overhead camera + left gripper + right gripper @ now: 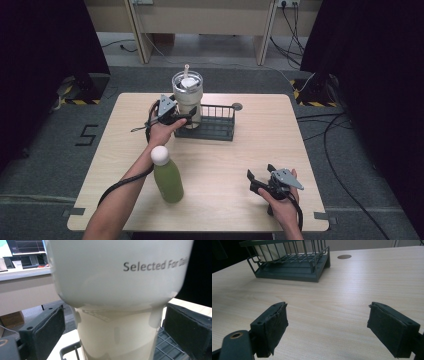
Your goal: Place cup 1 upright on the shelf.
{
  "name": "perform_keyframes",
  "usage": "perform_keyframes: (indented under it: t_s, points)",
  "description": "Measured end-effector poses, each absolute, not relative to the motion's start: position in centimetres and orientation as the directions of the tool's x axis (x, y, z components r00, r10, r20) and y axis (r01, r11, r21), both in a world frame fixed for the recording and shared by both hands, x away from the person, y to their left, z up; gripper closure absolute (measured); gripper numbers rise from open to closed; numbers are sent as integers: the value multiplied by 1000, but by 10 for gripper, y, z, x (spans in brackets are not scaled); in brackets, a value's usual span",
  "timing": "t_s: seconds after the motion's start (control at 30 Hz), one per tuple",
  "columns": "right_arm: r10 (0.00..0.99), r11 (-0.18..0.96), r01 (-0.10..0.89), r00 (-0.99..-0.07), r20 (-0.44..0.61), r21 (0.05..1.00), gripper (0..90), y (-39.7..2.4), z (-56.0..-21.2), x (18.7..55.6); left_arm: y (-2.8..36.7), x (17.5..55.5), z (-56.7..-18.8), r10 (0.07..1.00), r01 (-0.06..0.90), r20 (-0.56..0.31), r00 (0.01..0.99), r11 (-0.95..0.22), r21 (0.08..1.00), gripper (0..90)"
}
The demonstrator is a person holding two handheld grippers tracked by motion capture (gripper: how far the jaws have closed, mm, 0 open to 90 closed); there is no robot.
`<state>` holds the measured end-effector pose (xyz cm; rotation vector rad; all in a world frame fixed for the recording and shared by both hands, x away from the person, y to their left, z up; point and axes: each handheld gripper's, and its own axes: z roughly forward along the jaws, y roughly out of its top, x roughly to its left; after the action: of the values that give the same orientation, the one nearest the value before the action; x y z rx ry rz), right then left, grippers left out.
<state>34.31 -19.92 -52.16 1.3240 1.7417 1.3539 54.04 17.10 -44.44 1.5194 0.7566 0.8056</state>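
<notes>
While the pale wooden surface (240, 160) carries everything, my dark wire basket (215, 125) sits toward its far side with the cream tumbler (189, 97) standing upright at the basket's left end. Nearer me stands a green bottle (167, 177) with a white cap. My left gripper (186, 119) spreads its fingers (50, 327) around the tumbler's narrow base, not touching. My right gripper (256, 176) rests low, fingers (275, 320) apart, holding nothing.
</notes>
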Motion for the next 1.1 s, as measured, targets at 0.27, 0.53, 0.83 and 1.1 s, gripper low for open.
perform_keyframes:
  t_s: [0.27,0.53,0.83,1.1]
  points:
    - [926,8,358,-356,129,934,158,-199,-521,343,180,529,-441,830,0,91,550,-109,994,28]
    - [925,11,357,-358,125,934,158,-198,-521,343,195,517,-441,831,0,86,549,-103,995,30]
    - [926,19,355,-360,118,935,158,-198,-521,342,215,501,-439,847,-3,74,527,-85,996,35]
    - [924,25,352,-364,112,936,158,-198,-521,342,233,486,-435,857,-15,78,510,-82,996,39]
